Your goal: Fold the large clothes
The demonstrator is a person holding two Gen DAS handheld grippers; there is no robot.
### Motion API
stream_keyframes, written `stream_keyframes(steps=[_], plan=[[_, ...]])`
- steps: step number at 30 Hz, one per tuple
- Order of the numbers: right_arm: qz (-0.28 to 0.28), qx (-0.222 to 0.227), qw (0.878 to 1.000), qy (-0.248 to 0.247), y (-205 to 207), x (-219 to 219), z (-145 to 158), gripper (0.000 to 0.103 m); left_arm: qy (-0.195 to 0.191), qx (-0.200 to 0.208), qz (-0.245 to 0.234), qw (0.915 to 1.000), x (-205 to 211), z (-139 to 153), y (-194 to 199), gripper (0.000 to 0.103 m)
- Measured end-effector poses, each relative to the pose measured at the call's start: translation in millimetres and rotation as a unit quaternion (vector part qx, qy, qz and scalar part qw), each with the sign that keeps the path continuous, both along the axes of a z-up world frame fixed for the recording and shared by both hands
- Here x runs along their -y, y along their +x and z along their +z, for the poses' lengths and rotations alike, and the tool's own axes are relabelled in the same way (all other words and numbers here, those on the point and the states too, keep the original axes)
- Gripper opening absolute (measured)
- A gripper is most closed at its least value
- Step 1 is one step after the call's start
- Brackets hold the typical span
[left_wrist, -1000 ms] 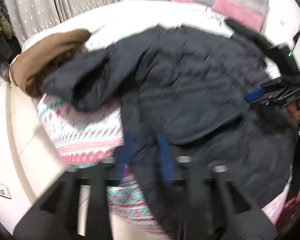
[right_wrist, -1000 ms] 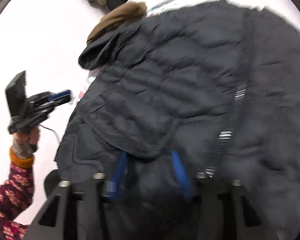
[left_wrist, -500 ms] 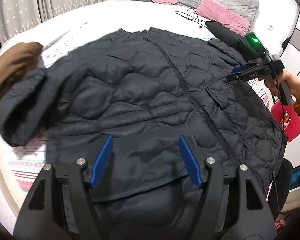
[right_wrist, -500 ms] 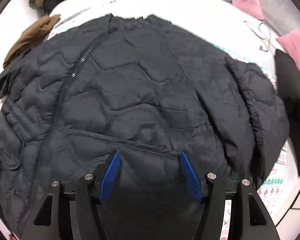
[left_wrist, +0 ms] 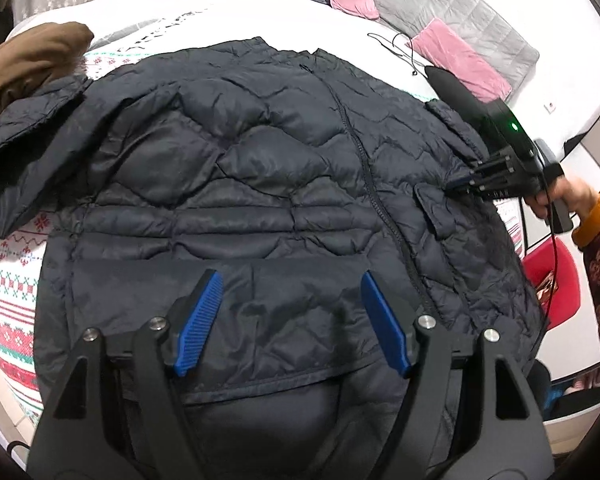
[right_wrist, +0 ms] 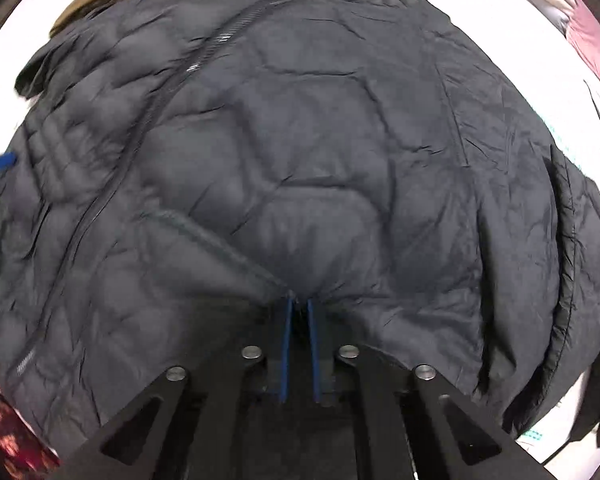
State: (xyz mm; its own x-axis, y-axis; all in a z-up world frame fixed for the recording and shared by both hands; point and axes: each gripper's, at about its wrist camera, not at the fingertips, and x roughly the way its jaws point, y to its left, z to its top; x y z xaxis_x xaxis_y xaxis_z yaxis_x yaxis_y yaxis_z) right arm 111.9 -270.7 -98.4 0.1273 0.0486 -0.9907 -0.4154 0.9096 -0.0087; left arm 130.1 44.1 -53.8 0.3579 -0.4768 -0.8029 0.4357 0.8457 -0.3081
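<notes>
Though spread flat, dark quilted jacket [left_wrist: 268,200], zipped, creased.

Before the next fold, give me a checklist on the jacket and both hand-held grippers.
1. Right hand-held gripper pinching jacket fabric: ok, jaws just closed on a fold.
2. Left hand-held gripper free: ok, jaws just opened, pads off the cloth.
3. Zip closed: ok.
4. Jacket spread flat on bed: ok.
5. Far sleeve tucked in: not ok, it sticks out by the brown garment.
</notes>
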Motion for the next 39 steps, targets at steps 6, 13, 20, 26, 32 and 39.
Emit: stream_keyframes(steps=[6,13,20,26,32,39], plan=[[0.023,0.044,0.999,0.005,-45.0,-4.7,44.7,0.004,0.005,0.000,-0.007,1.0000,5.2,5.6,-8.2,0.073],[-0.088,0.098,0.991,0.025,-74.2,56.8,77.0,0.017,-0.022,-0.025,-0.072,0.9969,65.9,20.2,2.7,0.073],[-0.181,0.093,0.976,0.079,-60.3,115.6,43.4,0.052,-0.026,-0.067,-0.140,0.9875,154.1,-0.3,19.3,0.073],[-0.196,0.082,0.971,0.108,-49.4,118.0,5.5,0.051,0.002,-0.109,-0.129,0.9857,193.9,-44.6,44.6,0.068],[-0.173,0.102,0.969,0.142,-59.3,120.8,8.3,0.013,-0.068,-0.130,-0.130,0.9806,188.2,-43.3,51.3,0.006],[-0.160,0.130,0.957,0.205,-99.7,135.6,43.0,0.008,-0.115,-0.082,-0.219,0.9655,182.2,-4.9,7.1,0.004]])
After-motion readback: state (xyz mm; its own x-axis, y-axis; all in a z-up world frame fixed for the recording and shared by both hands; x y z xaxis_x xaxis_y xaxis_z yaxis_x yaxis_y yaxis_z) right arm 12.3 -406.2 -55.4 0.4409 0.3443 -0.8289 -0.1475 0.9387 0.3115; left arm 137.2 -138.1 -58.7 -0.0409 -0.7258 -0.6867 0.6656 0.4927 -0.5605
